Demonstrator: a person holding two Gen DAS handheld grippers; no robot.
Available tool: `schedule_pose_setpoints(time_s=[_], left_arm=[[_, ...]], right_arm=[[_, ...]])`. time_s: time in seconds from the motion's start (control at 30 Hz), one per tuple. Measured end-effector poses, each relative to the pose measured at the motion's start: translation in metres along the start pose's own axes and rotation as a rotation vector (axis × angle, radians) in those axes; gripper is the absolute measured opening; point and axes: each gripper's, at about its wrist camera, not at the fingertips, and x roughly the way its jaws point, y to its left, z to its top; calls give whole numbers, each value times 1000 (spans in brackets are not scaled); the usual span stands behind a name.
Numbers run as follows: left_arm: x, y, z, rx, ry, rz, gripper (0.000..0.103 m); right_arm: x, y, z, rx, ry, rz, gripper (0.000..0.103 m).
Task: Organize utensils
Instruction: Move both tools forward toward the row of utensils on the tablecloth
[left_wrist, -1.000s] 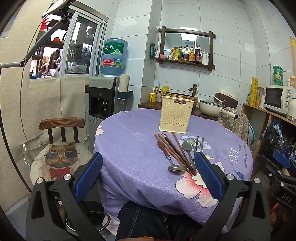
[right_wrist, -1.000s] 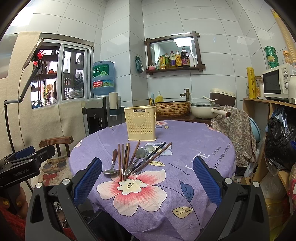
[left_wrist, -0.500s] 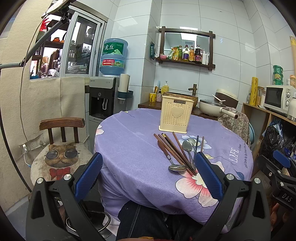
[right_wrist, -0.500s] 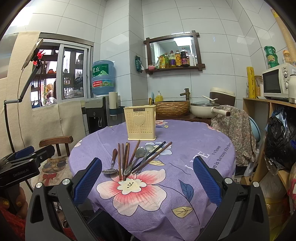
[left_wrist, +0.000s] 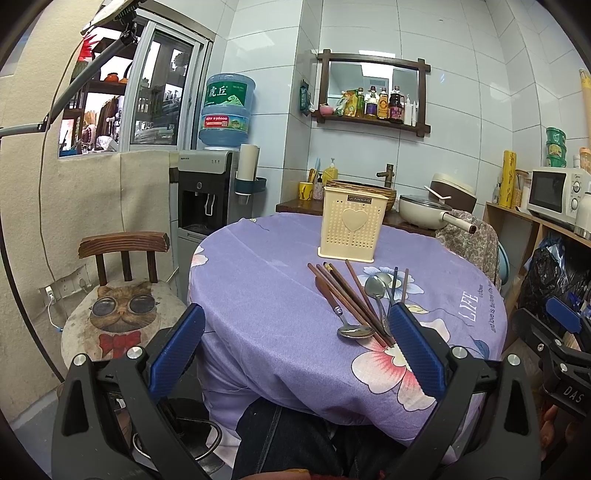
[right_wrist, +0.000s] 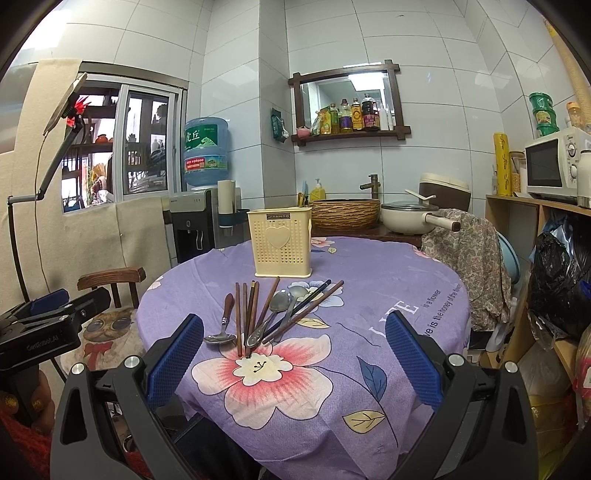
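A cream perforated utensil holder (left_wrist: 352, 229) (right_wrist: 280, 245) with a heart stands upright at the back of the round table. In front of it lies a loose pile of brown chopsticks (left_wrist: 345, 295) (right_wrist: 251, 310) and metal spoons (left_wrist: 351, 330) (right_wrist: 275, 310), one spoon with a brown handle (right_wrist: 225, 321). My left gripper (left_wrist: 295, 350) is open and empty, held back at the table's near left edge. My right gripper (right_wrist: 293, 358) is open and empty, low over the near part of the cloth, short of the pile.
A purple flowered cloth (right_wrist: 388, 295) covers the table. A wooden chair with a cat cushion (left_wrist: 122, 314) stands left. A water dispenser (left_wrist: 207, 192), counter with pan (right_wrist: 410, 218) and basket, draped chair (right_wrist: 469, 251) and microwave shelf (right_wrist: 550, 170) ring the table.
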Motion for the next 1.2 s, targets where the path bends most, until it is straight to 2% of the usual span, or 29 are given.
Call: schedule_pose_setpoints(time_s=[0.03,0.2,0.3,0.5,0.57,0.7,0.87,0.97,1.13,1.2], left_arm=[[2,0,0,3,8,2,98],[16,-1,4,22,40,-3,98],[40,-2,10,51,89,4,98],[97,-3,24,75,181,1,98],[120,-7,27,108,215,10,98],[159,-8,31,93,290,-20,98],[198,-10,41,103,370,-26,98],[214,-10,45,93,411,-13,96],[240,-11,47,35,489,-41,83],[246,-14,46,41,498,-44,83]], right_arm=[[8,0,-11,-3,4,3,97],[26,-2,-13,-17,66,46,97],[48,-5,-6,-19,129,44,97],[95,-24,2,2,201,26,97],[114,-32,2,5,255,18,97],[158,-46,7,41,384,18,97],[205,-50,21,69,471,13,80],[227,-50,29,84,500,-7,75],[252,-54,35,124,524,-49,67],[265,-60,35,156,547,-50,64]])
